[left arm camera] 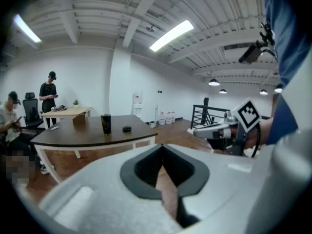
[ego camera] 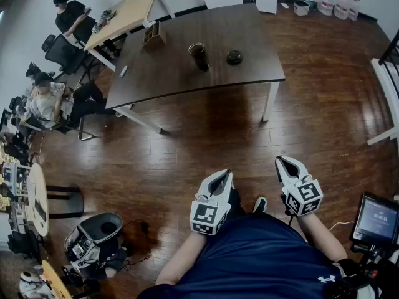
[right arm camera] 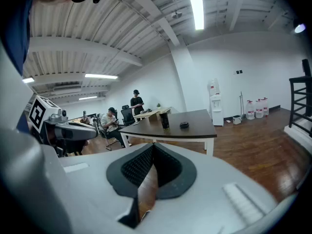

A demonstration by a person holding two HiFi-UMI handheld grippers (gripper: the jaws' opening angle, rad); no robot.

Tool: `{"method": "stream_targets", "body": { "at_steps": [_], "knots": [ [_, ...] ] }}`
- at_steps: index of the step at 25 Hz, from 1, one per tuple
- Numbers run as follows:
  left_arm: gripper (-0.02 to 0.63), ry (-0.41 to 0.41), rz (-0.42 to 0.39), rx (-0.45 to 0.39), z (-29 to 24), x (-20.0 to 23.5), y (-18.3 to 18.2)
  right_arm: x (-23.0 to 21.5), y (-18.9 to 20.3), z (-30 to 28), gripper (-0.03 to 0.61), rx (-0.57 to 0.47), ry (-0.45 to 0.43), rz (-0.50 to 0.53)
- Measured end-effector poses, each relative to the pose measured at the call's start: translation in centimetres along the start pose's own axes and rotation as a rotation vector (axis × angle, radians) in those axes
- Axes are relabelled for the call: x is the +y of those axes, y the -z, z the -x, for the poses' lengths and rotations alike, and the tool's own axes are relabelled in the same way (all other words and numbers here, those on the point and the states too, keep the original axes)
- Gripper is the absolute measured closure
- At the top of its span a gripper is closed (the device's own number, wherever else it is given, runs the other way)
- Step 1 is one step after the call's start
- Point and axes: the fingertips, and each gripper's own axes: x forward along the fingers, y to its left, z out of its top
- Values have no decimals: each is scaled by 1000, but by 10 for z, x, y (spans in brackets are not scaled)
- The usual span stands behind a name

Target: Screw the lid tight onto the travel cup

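A dark travel cup stands upright on the brown table, with its round black lid lying separately a short way to its right. Both show small in the left gripper view, cup and lid, and in the right gripper view, cup and lid. My left gripper and right gripper are held close to my body, far from the table, both shut and empty.
A cardboard box and a small flat object lie on the brown table's left part. A light wooden table stands behind it. Seated and standing people are at the left. Water jugs stand at the far wall. A screen is at my right.
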Motion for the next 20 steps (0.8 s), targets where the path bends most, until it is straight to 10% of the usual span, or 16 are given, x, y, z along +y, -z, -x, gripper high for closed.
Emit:
{"method": "stream_targets", "body": {
  "at_steps": [20],
  "knots": [
    [611,86,104,-92,-87,225,-59,23,-88,-204,568,54,74,91]
  ]
}}
